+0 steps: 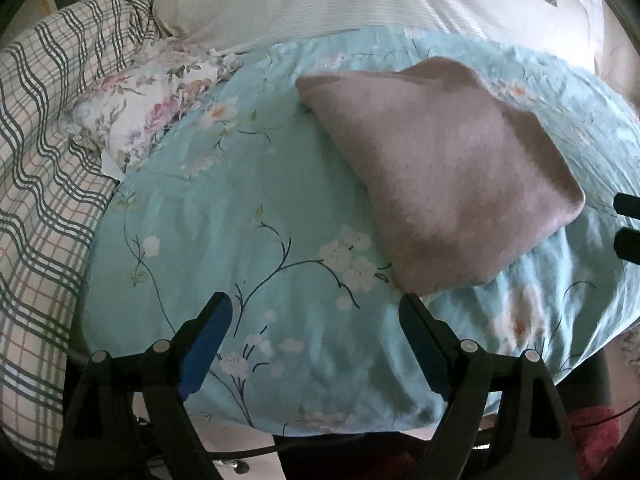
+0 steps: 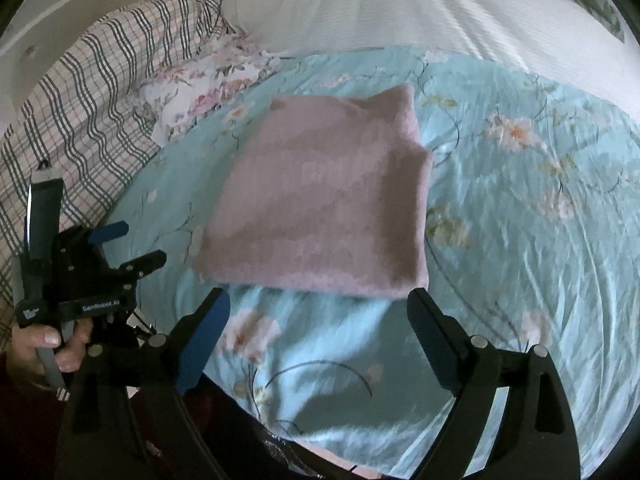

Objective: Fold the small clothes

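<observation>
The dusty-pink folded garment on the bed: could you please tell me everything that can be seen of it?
The dusty-pink folded garment is a soft, fuzzy-looking cloth, perhaps knit or fleece, folded into a rough rectangle with one far corner sticking up into a small point. It lies flat on the light-blue floral bedsheet, which alone touches it. Its near edge is thick and rounded. No label or print shows. Both pairs of jaws stand open and clear of it, just short of that near edge.

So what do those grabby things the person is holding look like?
Each hand-held gripper is black plastic with two long fingers lined with blue pads and round silver bolts at the joints. The right hand-held gripper looks the same as the left hand-held gripper. Seen from the right wrist view, the left one has small white lettering on its body, a grey handle and thin dark cables underneath.
</observation>
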The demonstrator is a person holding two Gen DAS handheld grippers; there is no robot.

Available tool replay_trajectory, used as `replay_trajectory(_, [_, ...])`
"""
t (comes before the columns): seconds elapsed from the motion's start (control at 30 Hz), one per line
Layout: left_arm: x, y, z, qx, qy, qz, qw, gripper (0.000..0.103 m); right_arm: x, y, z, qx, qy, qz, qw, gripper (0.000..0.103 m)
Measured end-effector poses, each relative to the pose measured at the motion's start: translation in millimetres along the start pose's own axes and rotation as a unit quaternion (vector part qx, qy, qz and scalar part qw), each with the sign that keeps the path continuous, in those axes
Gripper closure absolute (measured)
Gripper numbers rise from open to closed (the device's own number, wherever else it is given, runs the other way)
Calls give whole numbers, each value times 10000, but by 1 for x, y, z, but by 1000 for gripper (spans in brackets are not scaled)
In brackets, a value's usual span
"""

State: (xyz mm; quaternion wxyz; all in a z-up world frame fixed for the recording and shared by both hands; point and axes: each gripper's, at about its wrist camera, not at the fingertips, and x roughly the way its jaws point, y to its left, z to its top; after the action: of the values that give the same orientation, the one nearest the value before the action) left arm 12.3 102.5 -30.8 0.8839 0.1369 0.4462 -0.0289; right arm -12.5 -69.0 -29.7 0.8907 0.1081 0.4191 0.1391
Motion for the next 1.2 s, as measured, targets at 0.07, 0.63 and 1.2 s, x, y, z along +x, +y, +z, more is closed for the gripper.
replay_trajectory(0.07, [-1, 0, 1, 71, -21, 41, 10000, 17, 0, 0, -4, -15, 36, 0, 10000, 13])
replay_trajectory(0.63, [-22, 20, 19, -130, -181, -15, 9997, 12, -6, 11, 10, -250, -82, 118, 9996, 3])
replay_trajectory(1.2, [-4, 9, 28, -84, -74, 77, 9999, 12, 26, 19, 19, -469, 170, 200, 9986, 3])
